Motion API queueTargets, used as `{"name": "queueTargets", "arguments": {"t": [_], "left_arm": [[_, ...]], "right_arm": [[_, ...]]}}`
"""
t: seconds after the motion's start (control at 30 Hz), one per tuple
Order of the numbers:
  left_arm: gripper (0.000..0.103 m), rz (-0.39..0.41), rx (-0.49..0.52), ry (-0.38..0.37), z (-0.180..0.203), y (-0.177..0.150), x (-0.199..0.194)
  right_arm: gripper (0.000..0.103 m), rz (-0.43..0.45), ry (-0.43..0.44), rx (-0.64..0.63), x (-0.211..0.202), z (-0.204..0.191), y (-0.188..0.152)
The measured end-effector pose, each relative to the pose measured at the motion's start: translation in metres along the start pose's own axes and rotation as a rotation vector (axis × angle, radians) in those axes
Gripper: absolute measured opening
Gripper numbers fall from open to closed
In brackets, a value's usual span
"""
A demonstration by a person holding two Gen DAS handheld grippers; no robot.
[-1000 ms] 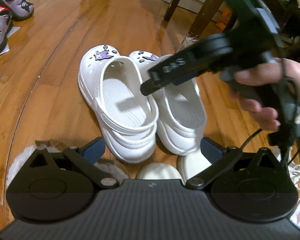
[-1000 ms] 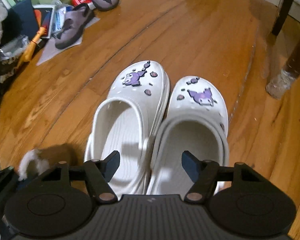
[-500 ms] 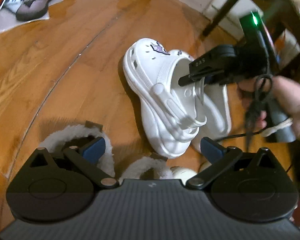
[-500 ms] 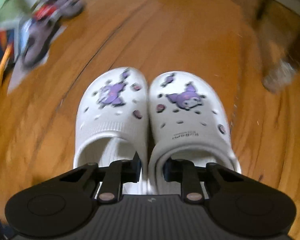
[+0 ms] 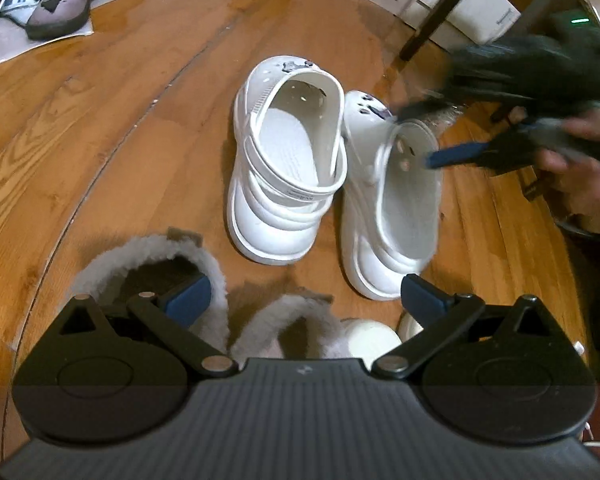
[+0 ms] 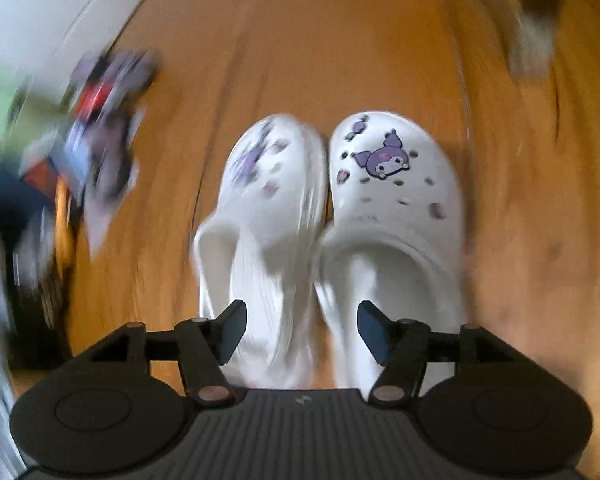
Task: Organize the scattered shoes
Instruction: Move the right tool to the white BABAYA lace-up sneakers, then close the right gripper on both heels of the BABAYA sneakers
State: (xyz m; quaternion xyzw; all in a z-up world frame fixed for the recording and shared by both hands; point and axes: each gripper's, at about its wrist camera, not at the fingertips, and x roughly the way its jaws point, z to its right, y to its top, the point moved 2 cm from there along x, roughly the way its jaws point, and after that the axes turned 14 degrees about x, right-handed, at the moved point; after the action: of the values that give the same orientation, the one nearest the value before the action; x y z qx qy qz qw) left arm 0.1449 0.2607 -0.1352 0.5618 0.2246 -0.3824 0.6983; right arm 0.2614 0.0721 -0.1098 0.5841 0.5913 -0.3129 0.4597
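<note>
- Two white moulded-foam clogs stand side by side on the glossy wooden plank floor, toes pointing away from both cameras: the left clog and the right clog.
- In the left wrist view a narrow gap of floor separates their heels; in the right wrist view their toes touch.
- Each clog has a rounded, perforated toe cap, a thick ribbed sole and a heel strap; a purple cartoon charm sits on the right clog's toe cap, and the left clog carries blurred purple charms as well.
- Two grey fleece-lined slippers lie just in front of the left tongs, their fluffy collars facing up.
- Two purple-grey clogs lie well apart at the upper left, one resting on a sheet of paper.
- The left tongs hover low over the slippers, blue-padded fingers spread wide and holding nothing.
- The right tongs, carried by a person's hand, reach in from the right above the right clog's opening; fingers are parted, one over each clog's heel, gripping neither.
- The right wrist view is motion-blurred; the clutter at its left edge cannot be made out.
- Dark wooden furniture legs stand behind the clogs.
</note>
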Motion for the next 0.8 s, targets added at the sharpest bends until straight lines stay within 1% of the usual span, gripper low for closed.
{"name": "queueTargets", "arguments": {"t": [0.03, 0.07, 0.13, 0.17, 0.2, 0.23, 0.27, 0.3, 0.37, 0.4, 0.53, 0.6, 0.67, 0.73, 0.8], "left_arm": [[0.103, -0.003, 0.01, -0.014, 0.006, 0.0, -0.001], [0.103, -0.01, 0.024, -0.042, 0.016, -0.001, 0.0], [0.103, -0.032, 0.068, -0.096, 0.04, -0.003, 0.003], [0.103, -0.046, 0.095, -0.123, 0.052, -0.004, 0.005], [0.103, -0.063, 0.131, -0.149, 0.068, -0.006, 0.007], [0.103, -0.091, 0.192, -0.174, 0.094, -0.008, 0.01], [0.103, -0.116, 0.244, -0.197, 0.117, -0.011, 0.013], [0.103, -0.129, 0.271, -0.215, 0.133, -0.014, 0.017], [0.103, -0.156, 0.326, -0.252, 0.164, -0.021, 0.025], [0.103, -0.169, 0.353, -0.27, 0.179, -0.024, 0.028], [0.103, -0.223, 0.461, -0.343, 0.241, -0.036, 0.043], [0.103, -0.248, 0.513, -0.376, 0.27, -0.042, 0.05], [0.103, -0.257, 0.547, -0.392, 0.286, -0.048, 0.056], [0.103, -0.252, 0.568, -0.4, 0.291, -0.052, 0.054], [0.103, -0.246, 0.587, -0.413, 0.298, -0.056, 0.051]], "right_arm": [[0.076, -0.01, -0.053, -0.051, -0.014, 0.006, -0.009], [0.077, -0.023, -0.103, -0.071, -0.022, 0.013, -0.017], [0.077, -0.097, -0.262, -0.104, -0.045, 0.055, -0.051], [0.077, -0.146, -0.344, -0.087, -0.052, 0.083, -0.071], [0.077, -0.165, -0.373, -0.069, -0.056, 0.099, -0.078], [0.077, -0.223, -0.445, 0.005, -0.065, 0.14, -0.101], [0.077, -0.247, -0.465, 0.065, -0.068, 0.163, -0.112], [0.077, -0.271, -0.483, 0.124, -0.072, 0.186, -0.124], [0.076, -0.281, -0.489, 0.212, -0.078, 0.224, -0.142], [0.076, -0.278, -0.488, 0.223, -0.076, 0.224, -0.141], [0.077, -0.269, -0.432, 0.269, -0.071, 0.259, -0.153], [0.078, -0.292, -0.425, 0.247, -0.061, 0.257, -0.147], [0.081, -0.301, -0.432, 0.224, -0.056, 0.259, -0.145], [0.082, -0.326, -0.444, 0.188, -0.045, 0.259, -0.149], [0.083, -0.334, -0.445, 0.182, -0.044, 0.258, -0.143]]}}
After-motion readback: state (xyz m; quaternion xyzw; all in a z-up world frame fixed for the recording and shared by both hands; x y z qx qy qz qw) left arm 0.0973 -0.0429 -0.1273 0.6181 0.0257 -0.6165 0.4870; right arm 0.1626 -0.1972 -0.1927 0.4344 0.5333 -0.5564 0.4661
